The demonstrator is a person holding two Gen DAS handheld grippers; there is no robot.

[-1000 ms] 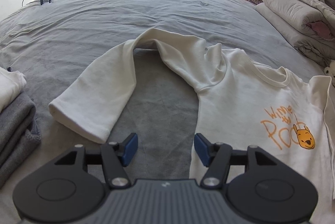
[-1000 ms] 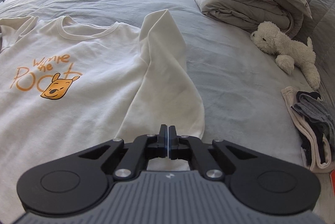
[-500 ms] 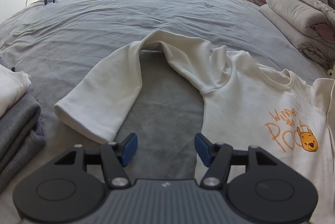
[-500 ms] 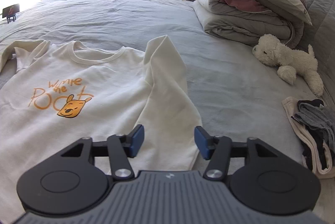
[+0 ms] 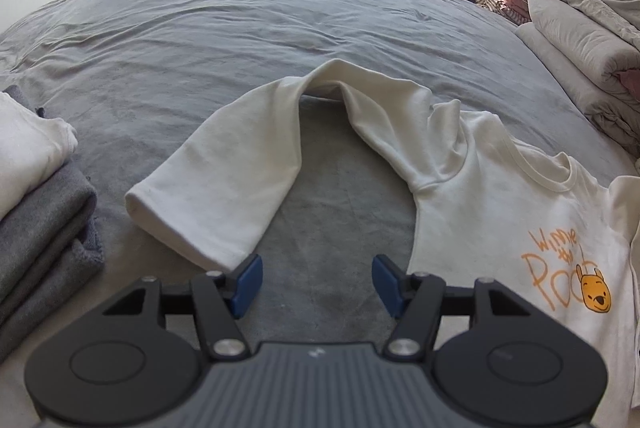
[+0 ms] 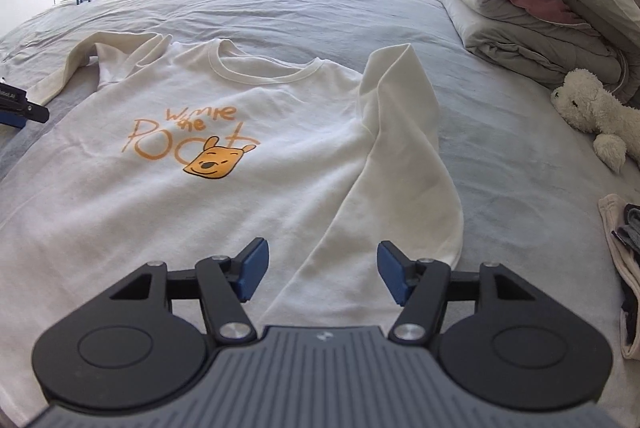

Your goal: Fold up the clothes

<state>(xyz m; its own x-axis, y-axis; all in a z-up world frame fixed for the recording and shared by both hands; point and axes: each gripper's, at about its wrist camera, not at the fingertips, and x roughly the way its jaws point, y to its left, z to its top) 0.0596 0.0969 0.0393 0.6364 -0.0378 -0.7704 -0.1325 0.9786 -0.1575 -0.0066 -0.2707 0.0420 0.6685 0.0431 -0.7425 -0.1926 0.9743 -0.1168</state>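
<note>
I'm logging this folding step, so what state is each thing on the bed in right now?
left gripper: open, empty.
right gripper: open, empty.
sweatshirt: spread print-up, unfolded.
left sleeve: bent back in an arch, cuff near the gripper.
right sleeve: doubled back along the body's edge.
folded clothes: stacked.
duvet: folded.

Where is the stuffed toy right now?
In the right wrist view, the white stuffed toy lies on the grey bed at far right, just below the folded duvet.
</note>
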